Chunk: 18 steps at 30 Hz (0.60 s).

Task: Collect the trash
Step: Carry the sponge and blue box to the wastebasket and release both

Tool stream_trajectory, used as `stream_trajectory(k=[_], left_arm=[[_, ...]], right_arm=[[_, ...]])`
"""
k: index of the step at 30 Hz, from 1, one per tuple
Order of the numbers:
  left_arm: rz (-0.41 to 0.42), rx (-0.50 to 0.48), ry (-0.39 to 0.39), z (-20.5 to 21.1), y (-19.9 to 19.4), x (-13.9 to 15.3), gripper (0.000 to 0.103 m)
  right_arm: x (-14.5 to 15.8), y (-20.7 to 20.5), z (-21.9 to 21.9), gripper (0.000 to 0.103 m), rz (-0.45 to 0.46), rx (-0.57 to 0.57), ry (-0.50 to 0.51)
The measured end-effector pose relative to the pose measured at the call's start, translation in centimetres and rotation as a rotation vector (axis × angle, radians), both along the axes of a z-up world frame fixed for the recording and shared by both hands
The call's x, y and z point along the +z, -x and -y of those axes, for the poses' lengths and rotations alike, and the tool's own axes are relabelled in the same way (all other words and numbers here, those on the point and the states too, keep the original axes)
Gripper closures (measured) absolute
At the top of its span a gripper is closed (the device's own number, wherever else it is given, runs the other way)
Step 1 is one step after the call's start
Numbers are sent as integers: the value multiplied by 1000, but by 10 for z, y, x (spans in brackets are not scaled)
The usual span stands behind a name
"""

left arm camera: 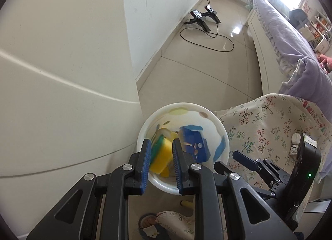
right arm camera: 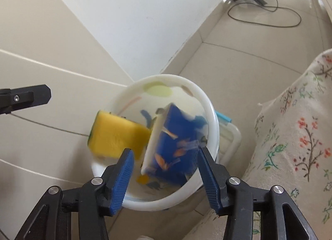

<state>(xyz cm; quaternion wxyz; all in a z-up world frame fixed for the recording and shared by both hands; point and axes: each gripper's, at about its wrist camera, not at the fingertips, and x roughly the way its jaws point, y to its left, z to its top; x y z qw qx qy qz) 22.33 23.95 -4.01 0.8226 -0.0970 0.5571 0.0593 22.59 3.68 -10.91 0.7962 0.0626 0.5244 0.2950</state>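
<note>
Blue-padded fingers of the left claw (left arm camera: pixel 159 164) frame a yellow-and-green sponge (left arm camera: pixel 160 157) in the left wrist view; the gap between the pads is narrow, but the sponge looks blurred and I cannot tell whether the pads actually pinch it or it is loose over the bin. From the right wrist view the same sponge (right arm camera: pixel 116 134) shows at the near-left rim of the white bin (right arm camera: pixel 209 111), with no fingers seen around it. The right claw (right arm camera: pixel 164 169) stands wide open, its two blue pads spread apart and holding nothing, just above the bin's near edge. Between those pads, inside the bin, lies a blue carton (right arm camera: pixel 176 140) with a white edge and orange print, tilted and motion-blurred. The bin (left arm camera: pixel 143 136) stands on the tiled floor (left arm camera: pixel 197 69), close beside a white cabinet (left arm camera: pixel 62 63) on its left and a floral cloth (left arm camera: pixel 269 127) on its right. Farther off on the floor, a black cable (left arm camera: pixel 207 42) loops near two black stands (left arm camera: pixel 203 16) by the wall. A bed (left arm camera: pixel 280 24) with lilac cover runs along the right.
</note>
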Motion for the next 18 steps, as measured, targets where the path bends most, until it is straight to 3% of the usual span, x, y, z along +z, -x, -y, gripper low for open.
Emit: stream_trajectory(k=[18], left_arm=[[-48,-66,43,48,-9,-7,80]], right_arm=[[35,35,80,45,29,-103,-6]])
